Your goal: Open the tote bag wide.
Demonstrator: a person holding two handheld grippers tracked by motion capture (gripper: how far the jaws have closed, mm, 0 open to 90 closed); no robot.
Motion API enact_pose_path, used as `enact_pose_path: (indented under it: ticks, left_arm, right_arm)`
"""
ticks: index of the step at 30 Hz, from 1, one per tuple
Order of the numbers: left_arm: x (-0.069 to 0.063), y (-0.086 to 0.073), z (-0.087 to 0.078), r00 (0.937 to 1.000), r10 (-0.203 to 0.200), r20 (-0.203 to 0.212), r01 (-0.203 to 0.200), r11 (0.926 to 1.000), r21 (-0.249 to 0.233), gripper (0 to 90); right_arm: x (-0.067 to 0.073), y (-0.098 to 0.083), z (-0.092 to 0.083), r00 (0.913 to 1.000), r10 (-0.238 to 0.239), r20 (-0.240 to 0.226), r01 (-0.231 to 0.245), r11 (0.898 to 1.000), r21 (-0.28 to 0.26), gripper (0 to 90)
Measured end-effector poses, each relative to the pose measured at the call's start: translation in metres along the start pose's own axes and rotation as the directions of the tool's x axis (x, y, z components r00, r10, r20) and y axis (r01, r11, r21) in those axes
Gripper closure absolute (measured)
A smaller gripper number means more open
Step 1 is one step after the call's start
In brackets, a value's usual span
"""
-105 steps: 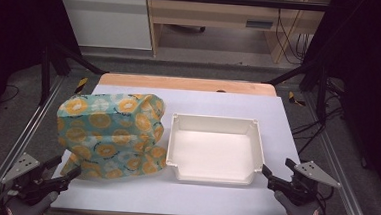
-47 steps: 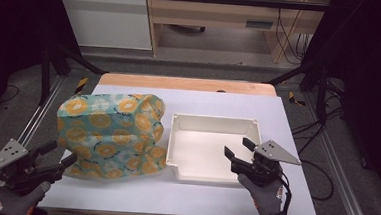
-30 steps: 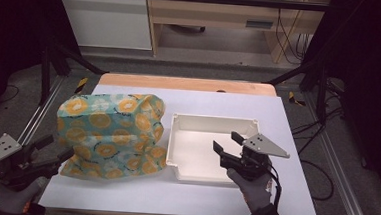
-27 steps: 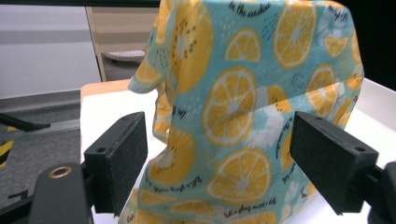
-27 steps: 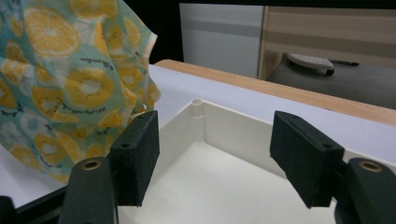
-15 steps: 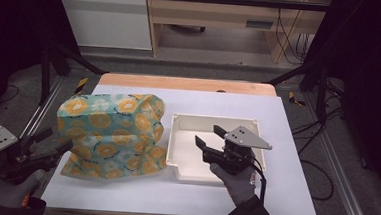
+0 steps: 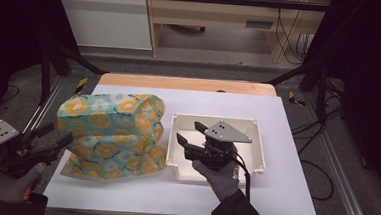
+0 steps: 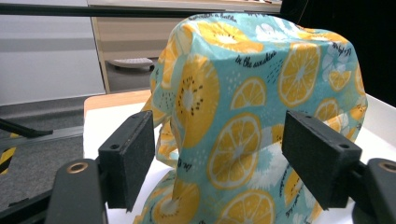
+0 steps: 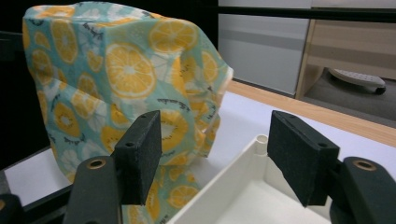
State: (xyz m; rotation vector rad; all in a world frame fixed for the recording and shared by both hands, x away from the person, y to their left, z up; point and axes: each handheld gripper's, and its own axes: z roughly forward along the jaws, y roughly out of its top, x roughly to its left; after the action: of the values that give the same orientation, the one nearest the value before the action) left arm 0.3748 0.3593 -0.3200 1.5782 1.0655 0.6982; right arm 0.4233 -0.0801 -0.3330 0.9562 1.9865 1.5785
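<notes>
A soft teal bag with an orange-slice print (image 7: 109, 132) stands bulging on the left half of the white table. An empty white tray (image 7: 259, 147) sits right beside it. My left gripper (image 7: 60, 133) is at the bag's lower left corner. Its jaws have just been closing, but the pads stand apart from the cloth (image 8: 261, 70) just ahead of them. My right gripper (image 7: 188, 131) hovers over the tray's left part and points at the bag (image 9: 107, 70). It is open, with nothing between its pads.
The table top (image 7: 283, 193) has bare room to the right of and behind the tray. A wooden edge (image 7: 185, 83) borders the far side. Dark frame posts and cables stand beyond the table. The tray's near corner (image 9: 219, 186) lies under the right jaws.
My right gripper has moved left across the tray, from its right rim toward the bag. The left gripper has stayed by the bag's corner with its jaws a little narrower.
</notes>
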Motion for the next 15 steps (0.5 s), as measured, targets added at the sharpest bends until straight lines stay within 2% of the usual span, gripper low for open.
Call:
enact_pose_path:
  ticks: [15]
  left_arm:
    - [0.001, 0.000, 0.005, 0.9998, 0.016, -0.012, -0.015, 0.9997, 0.017, 35.0]
  right_arm:
    - [0.026, 0.010, 0.030, 0.9974, -0.009, -0.072, 0.010, 1.000, 0.011, 40.5]
